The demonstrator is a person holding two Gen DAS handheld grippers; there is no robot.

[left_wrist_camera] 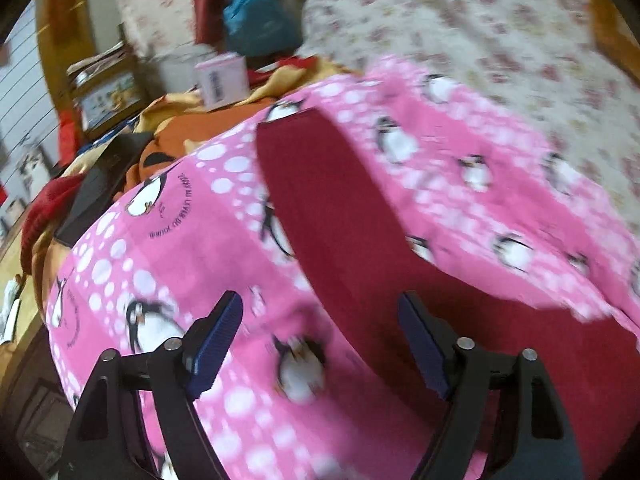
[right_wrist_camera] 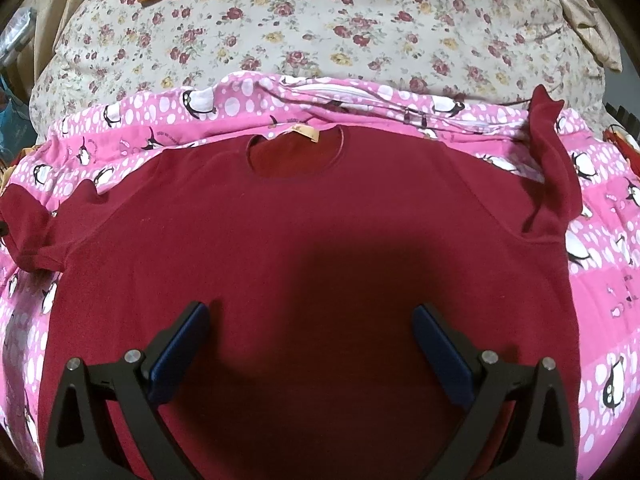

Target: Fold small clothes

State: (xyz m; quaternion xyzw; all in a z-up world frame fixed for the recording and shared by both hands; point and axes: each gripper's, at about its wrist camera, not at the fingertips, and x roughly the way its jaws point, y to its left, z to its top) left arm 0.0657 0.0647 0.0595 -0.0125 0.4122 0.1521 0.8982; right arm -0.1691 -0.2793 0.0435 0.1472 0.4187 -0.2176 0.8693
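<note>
Now the left gripper and right gripper, jaws spread and empty, are hovering over the maroon shirt; pinching each sleeve's cuff squarely is advisable.

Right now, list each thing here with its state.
Red shirt: spread flat, front up, unfolded.
Right sleeve: bunched, standing up.
Left sleeve: crumpled.
Left gripper: jaws open, empty.
Right gripper: jaws open, empty, over the shirt.
Penguin blanket: spread under the shirt.

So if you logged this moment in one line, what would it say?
shirt: flat on blanket, unfolded | left gripper: jaws open, empty, at sleeve | right gripper: jaws open, empty, over shirt
</note>
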